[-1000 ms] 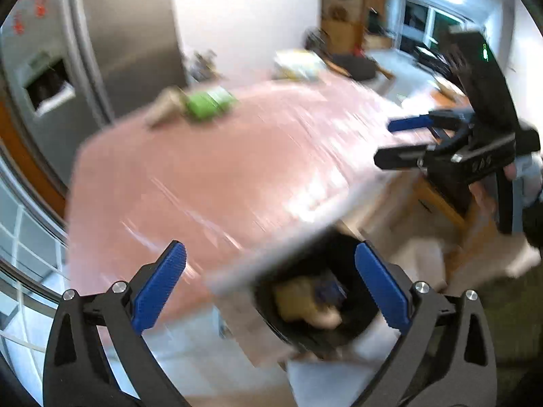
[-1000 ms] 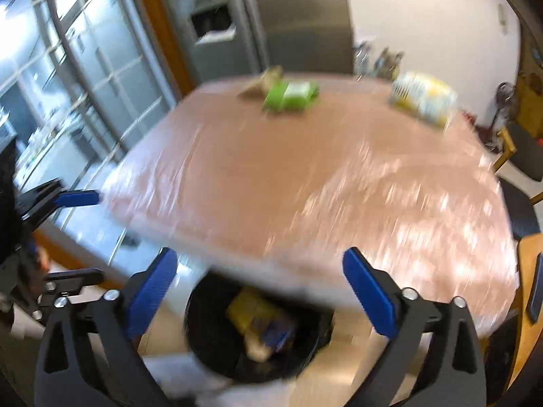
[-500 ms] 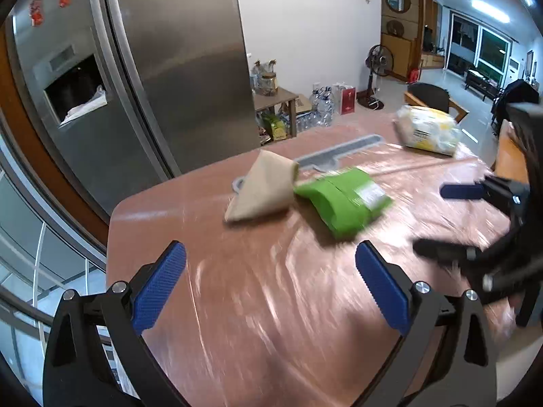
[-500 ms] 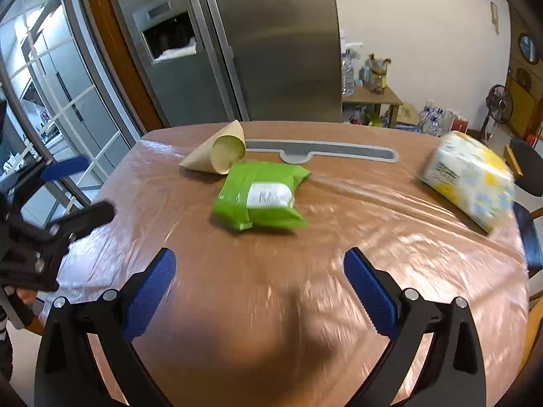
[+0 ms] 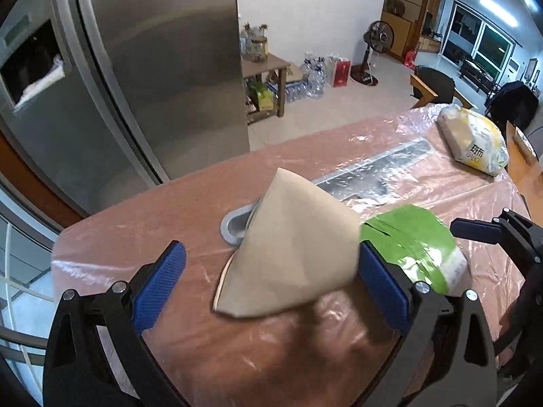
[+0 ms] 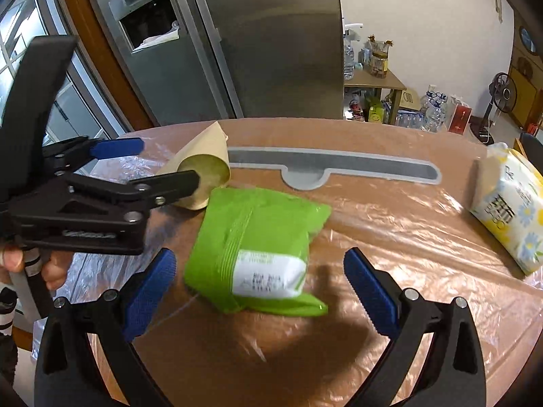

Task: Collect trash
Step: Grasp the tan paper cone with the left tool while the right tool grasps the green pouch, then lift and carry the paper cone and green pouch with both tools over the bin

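A tan paper cone [image 5: 288, 247] lies on its side on the plastic-covered table [image 5: 169, 210], between the open jaws of my left gripper [image 5: 269, 278]; I cannot tell whether they touch it. It also shows in the right wrist view [image 6: 200, 173], with the left gripper [image 6: 152, 166] around it. A green wrapper packet [image 6: 254, 251] lies beside the cone, just ahead of my open right gripper [image 6: 259, 283]. The packet shows at the right in the left wrist view [image 5: 414, 240], with the right gripper [image 5: 492, 230] beyond it.
A white and yellow tissue pack [image 6: 509, 200] lies at the table's right edge. A grey inlay strip [image 6: 332, 166] runs across the far side of the table. A steel fridge [image 6: 237, 34] stands behind the table.
Both grippers have swung up from the black bin under the table edge and moved forward over the table. The left now straddles the cone, the right is close behind the green packet.
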`<state>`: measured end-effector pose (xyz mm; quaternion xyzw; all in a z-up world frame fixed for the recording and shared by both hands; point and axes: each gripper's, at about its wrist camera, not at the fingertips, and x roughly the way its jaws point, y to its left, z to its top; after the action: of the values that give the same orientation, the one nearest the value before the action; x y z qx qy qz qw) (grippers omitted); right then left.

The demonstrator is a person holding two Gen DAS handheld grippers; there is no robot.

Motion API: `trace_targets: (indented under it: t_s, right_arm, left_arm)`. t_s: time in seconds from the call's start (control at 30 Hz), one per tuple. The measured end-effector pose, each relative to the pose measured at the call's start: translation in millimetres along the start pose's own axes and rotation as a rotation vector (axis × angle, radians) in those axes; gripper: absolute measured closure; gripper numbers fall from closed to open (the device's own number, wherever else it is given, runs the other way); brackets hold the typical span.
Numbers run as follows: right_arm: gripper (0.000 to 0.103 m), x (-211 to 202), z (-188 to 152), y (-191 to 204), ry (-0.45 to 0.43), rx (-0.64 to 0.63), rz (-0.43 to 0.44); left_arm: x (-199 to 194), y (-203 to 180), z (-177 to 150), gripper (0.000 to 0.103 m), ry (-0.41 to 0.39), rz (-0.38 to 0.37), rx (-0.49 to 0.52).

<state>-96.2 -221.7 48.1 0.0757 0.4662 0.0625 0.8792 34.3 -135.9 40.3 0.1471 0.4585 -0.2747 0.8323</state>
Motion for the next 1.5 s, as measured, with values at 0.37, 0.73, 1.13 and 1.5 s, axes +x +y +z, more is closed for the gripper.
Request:
trace_targets:
  t_s: [0.37, 0.73, 1.13, 1.5]
  right_arm:
    - [0.029, 10, 5, -3, 0.022, 0.0, 0.035]
    - [0.03, -9, -3, -19, -0.009, 0.04, 0.06]
    - [0.032, -43, -23, -18, -0.045, 0.018, 0.073]
    - [0.033, -79, -62, -27, -0.06, 0.031, 0.092]
  left_arm:
    - [19, -2, 1, 0.034, 0.027, -0.033, 0.023]
    - [-13, -1, -14, 0.038, -0.035, -0.046, 0.017]
    - [-69, -22, -46, 0.039, -0.113, -0.042, 0.02]
    - [-101, -60, -91, 0.039, -0.134, -0.055, -0.002]
